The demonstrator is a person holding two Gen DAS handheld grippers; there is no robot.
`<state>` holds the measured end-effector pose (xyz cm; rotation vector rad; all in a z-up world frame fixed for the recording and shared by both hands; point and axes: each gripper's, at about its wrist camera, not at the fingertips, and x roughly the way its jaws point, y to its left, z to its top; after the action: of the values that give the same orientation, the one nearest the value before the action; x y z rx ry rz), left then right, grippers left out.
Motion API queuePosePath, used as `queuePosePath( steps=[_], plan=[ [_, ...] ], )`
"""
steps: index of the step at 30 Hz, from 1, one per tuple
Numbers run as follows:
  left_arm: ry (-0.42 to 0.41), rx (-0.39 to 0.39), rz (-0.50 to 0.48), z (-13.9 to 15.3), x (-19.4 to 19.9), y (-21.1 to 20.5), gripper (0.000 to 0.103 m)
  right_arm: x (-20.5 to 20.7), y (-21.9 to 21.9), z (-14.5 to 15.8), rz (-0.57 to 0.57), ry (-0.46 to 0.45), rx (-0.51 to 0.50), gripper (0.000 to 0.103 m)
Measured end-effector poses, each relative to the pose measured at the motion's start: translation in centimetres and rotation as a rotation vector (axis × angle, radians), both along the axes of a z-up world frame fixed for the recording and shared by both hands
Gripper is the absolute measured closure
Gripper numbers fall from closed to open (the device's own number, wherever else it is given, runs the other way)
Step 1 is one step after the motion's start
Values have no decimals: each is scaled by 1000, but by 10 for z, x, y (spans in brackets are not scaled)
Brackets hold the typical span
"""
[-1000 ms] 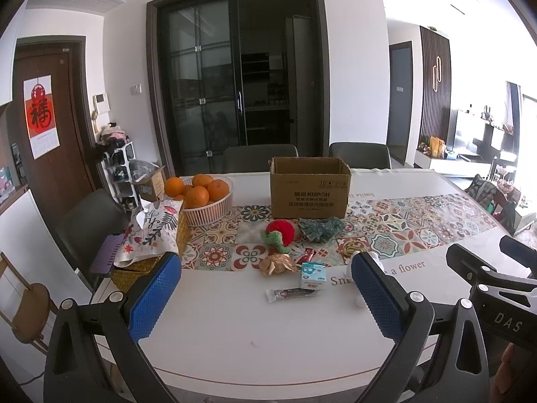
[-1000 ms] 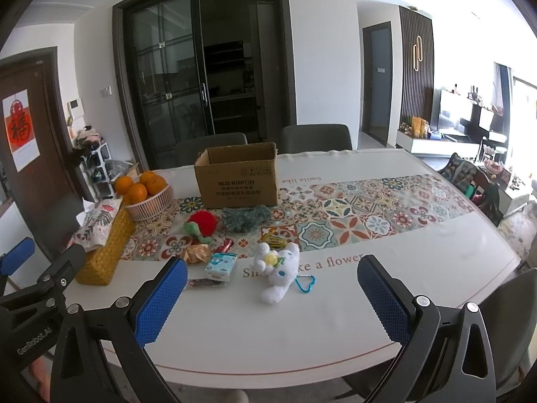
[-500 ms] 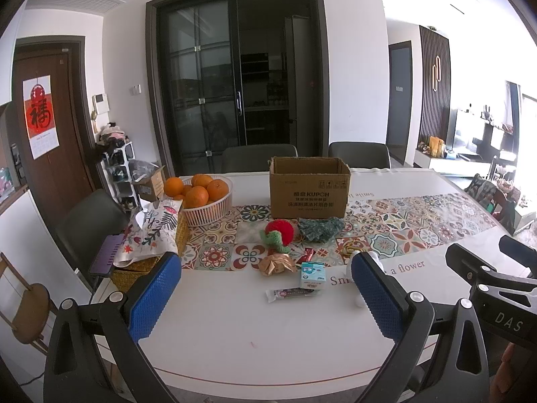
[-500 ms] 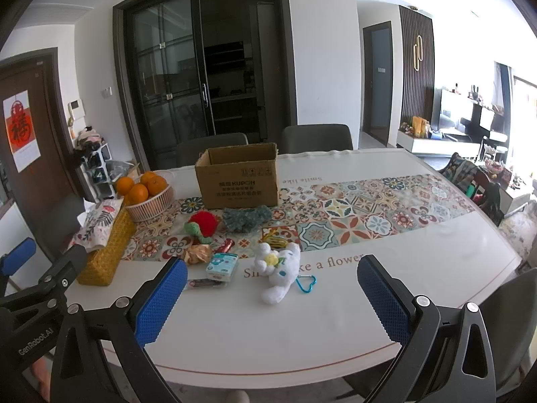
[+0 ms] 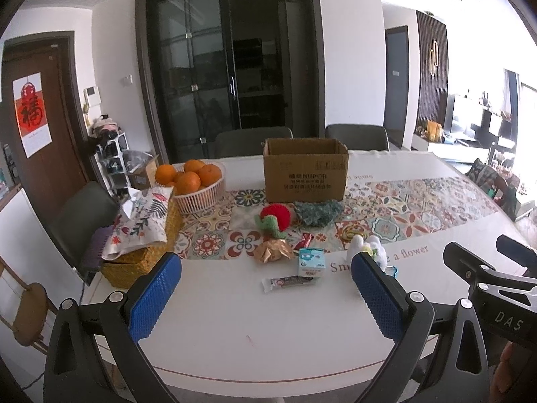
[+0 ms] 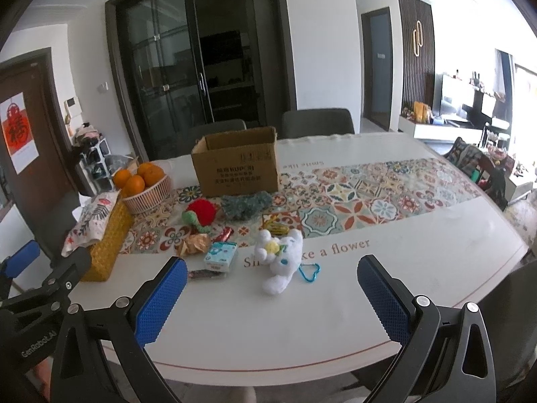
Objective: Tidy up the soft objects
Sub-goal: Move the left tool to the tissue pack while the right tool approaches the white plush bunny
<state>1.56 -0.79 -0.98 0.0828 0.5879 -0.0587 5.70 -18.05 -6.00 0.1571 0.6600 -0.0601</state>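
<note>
A white plush toy [image 6: 281, 262] with a blue heart clip lies on the table; in the left wrist view it [image 5: 364, 248] is partly hidden behind my right finger. A red and green knitted toy [image 6: 200, 215] [image 5: 275, 219] and a green knitted cloth [image 6: 245, 204] [image 5: 319, 212] lie in front of an open cardboard box [image 6: 236, 168] [image 5: 304, 171]. My left gripper [image 5: 265, 297] and right gripper [image 6: 272, 300] are both open and empty, held above the table's near edge.
A basket of oranges [image 5: 196, 184], a wicker box with a floral cloth [image 5: 144, 238], a small blue carton [image 5: 311, 262], a gold wrapper [image 5: 272, 252] and snack bars [image 5: 288, 282] lie on the table [image 5: 235, 336]. Chairs stand behind it.
</note>
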Motion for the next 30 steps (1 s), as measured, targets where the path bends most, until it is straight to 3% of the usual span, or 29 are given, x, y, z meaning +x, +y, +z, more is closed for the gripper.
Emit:
queuePosePath(
  steps=[20, 30],
  plan=[
    [246, 6, -157, -72, 99, -32, 0, 83, -24, -58, -31, 174, 100, 0],
    [370, 39, -245, -103, 156, -37, 0, 138, -23, -97, -65, 332, 177, 0]
  ],
)
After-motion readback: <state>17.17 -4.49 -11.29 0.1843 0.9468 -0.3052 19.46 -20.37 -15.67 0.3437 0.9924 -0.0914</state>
